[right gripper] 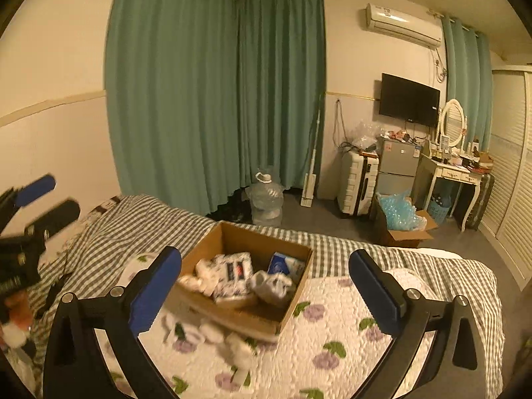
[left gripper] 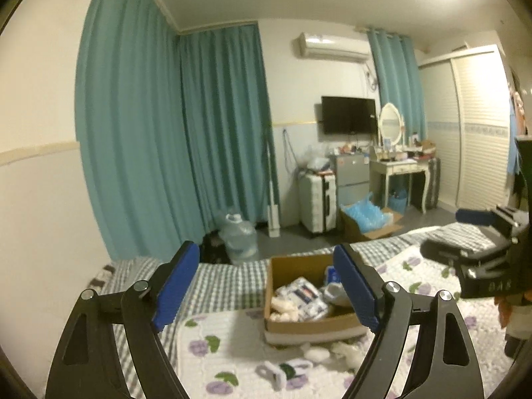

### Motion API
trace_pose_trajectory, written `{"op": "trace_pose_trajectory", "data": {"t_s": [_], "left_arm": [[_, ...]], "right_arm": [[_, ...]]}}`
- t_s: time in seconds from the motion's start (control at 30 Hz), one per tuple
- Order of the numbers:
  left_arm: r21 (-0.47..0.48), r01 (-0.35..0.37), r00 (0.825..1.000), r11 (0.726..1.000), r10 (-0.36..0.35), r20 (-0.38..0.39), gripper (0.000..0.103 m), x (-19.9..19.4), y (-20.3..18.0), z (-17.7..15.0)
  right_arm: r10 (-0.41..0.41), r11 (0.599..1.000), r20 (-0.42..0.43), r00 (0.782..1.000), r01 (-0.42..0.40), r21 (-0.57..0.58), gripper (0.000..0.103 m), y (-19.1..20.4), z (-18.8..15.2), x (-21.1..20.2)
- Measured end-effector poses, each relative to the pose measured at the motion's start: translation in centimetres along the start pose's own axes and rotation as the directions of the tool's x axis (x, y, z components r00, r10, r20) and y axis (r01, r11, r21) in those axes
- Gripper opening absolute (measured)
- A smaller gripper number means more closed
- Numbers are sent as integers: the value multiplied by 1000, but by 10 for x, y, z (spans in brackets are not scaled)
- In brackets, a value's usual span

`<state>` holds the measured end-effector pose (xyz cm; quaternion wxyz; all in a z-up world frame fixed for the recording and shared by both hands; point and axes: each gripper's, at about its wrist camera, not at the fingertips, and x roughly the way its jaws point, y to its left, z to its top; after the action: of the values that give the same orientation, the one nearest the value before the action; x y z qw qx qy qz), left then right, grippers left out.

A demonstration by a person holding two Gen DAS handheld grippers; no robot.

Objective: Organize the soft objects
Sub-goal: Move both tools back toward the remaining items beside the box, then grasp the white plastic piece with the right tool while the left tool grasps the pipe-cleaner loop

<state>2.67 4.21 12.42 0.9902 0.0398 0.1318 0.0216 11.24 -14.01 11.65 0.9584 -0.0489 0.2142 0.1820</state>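
An open cardboard box [left gripper: 304,327] [right gripper: 296,311] sits on the bed and holds several white soft items and packets [left gripper: 304,297] [right gripper: 232,276]. More small white soft items [left gripper: 319,354] [right gripper: 212,332] lie on the floral quilt in front of the box. My left gripper [left gripper: 266,289] is open and empty, held above the quilt before the box. My right gripper [right gripper: 266,291] is open and empty, also facing the box. The right gripper shows at the right edge of the left wrist view [left gripper: 465,232]; the left gripper shows at the left edge of the right wrist view [right gripper: 40,199].
The bed has a floral quilt [right gripper: 332,349] over a checked blanket [right gripper: 133,219]. Beyond it stand teal curtains [right gripper: 216,83], a water jug [right gripper: 266,199], a suitcase [right gripper: 357,183], a small fridge [right gripper: 397,166], a floor box with blue plastic [right gripper: 399,222] and a dressing table [right gripper: 459,173].
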Motion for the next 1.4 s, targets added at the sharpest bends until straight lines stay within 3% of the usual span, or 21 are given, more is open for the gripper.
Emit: {"op": "trace_pose_trajectory", "data": {"t_s": [0.1,0.23,0.37,0.57,0.67,0.77,0.83,0.97,1.07,1.1,1.3,1.4], "left_arm": [[12,7,1000,1000,-7,-22,84,2,-1,-22],[7,3,995,1000,-2,-99,84,24,-5,-58],[-40,26,975,999,-34,-219,84,65,-7,-96],[-14,0,954,1000,-4,-300,84,114,-18,-151],[-13,20,941,1000,-23,-338,84,128,-23,-173],[-17,43,929,999,-46,-366,84,142,-26,-188],[-30,63,920,998,-70,-385,84,147,-24,-199],[-62,94,897,994,-111,-427,84,160,-25,-214],[-64,92,879,994,-111,-463,84,168,-25,-224],[-75,97,872,992,-121,-475,84,170,-24,-227],[-100,125,842,987,-159,-515,84,177,-26,-235],[-76,133,841,988,-153,-518,84,179,-31,-236]], "right_arm": [[43,999,-12,999,-43,-7,101,8,-26,-6],[18,999,-89,996,-20,-25,101,18,-63,20],[43,999,-171,984,-39,30,101,20,-97,56],[29,998,-329,944,-12,56,100,28,-145,121],[-2,998,-406,914,31,63,88,26,-170,153],[24,992,-466,884,38,124,80,20,-189,177],[7,993,-498,867,53,107,66,21,-200,191],[14,994,-542,840,49,102,56,26,-214,210],[-20,994,-548,836,76,80,32,25,-219,216],[-19,994,-547,837,77,83,30,25,-219,216],[-39,993,-497,867,89,77,29,19,-207,193],[-39,994,-472,881,81,70,29,19,-200,184]]}}
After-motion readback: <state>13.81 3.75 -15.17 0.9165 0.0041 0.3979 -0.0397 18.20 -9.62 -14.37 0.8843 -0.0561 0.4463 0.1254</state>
